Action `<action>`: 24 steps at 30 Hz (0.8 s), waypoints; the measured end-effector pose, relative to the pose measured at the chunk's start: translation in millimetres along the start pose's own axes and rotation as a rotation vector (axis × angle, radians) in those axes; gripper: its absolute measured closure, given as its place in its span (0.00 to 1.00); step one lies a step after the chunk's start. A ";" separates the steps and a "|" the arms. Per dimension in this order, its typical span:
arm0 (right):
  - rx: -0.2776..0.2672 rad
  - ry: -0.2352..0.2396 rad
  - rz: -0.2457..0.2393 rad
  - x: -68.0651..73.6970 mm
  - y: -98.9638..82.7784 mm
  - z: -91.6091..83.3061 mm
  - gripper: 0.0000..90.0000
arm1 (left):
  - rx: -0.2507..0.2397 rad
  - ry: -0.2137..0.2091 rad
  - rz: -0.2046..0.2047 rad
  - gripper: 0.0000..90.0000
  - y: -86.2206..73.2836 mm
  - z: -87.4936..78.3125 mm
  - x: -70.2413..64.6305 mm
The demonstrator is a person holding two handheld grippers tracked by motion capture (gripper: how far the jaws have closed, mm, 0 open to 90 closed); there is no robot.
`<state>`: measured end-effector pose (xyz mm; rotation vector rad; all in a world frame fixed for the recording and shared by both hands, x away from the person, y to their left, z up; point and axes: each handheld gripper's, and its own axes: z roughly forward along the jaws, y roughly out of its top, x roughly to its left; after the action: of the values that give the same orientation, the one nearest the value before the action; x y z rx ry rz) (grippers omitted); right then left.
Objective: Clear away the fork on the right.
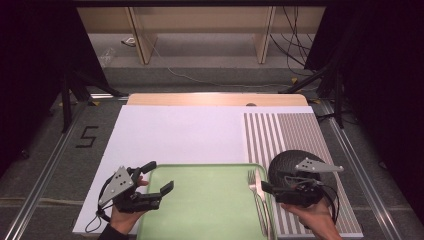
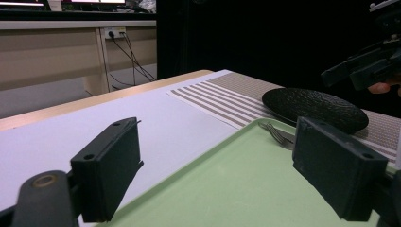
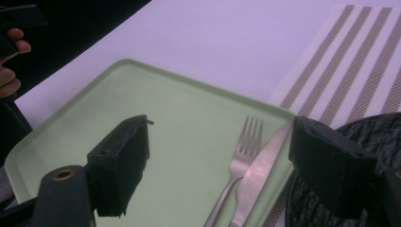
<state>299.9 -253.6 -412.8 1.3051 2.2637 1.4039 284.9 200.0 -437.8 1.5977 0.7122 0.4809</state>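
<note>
Both jaw pairs gape empty; right gripper [image 3: 215, 165] should lower squarely over the fork [image 3: 239, 163] (knife [image 3: 257, 172] touching alongside) before closing.

Left gripper [image 1: 157, 176] sits low at the near left, held in the person's left hand [image 1: 122, 216], its fingers [image 2: 108, 170] spread wide apart, nothing between them. Right gripper [image 1: 264, 187] points leftward from the right hand [image 1: 315, 217], fingers [image 3: 120, 163] also wide, gripping nothing.

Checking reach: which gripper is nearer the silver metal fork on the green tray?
Right. The right gripper hovers beside the silver metal fork, jaws open. The left gripper sits across the green tray, at its left edge.
</note>
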 end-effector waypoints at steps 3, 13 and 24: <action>-0.005 -0.013 0.013 -3.5 -2.2 -4.4 0.24 | 0.002 0.001 -0.001 0.17 -0.2 0.0 0.0; -0.026 -0.042 0.039 -12.3 -8.8 -17.3 0.23 | 0.003 0.000 -0.003 0.17 -0.4 -0.2 0.2; -0.048 -0.081 0.071 -22.1 -17.0 -32.4 0.22 | -0.001 0.000 -0.004 0.17 -0.1 -0.5 0.4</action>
<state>285.5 -293.7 -415.0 1.4139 2.1389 1.3923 284.8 200.7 -437.9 1.5949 0.7152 0.4785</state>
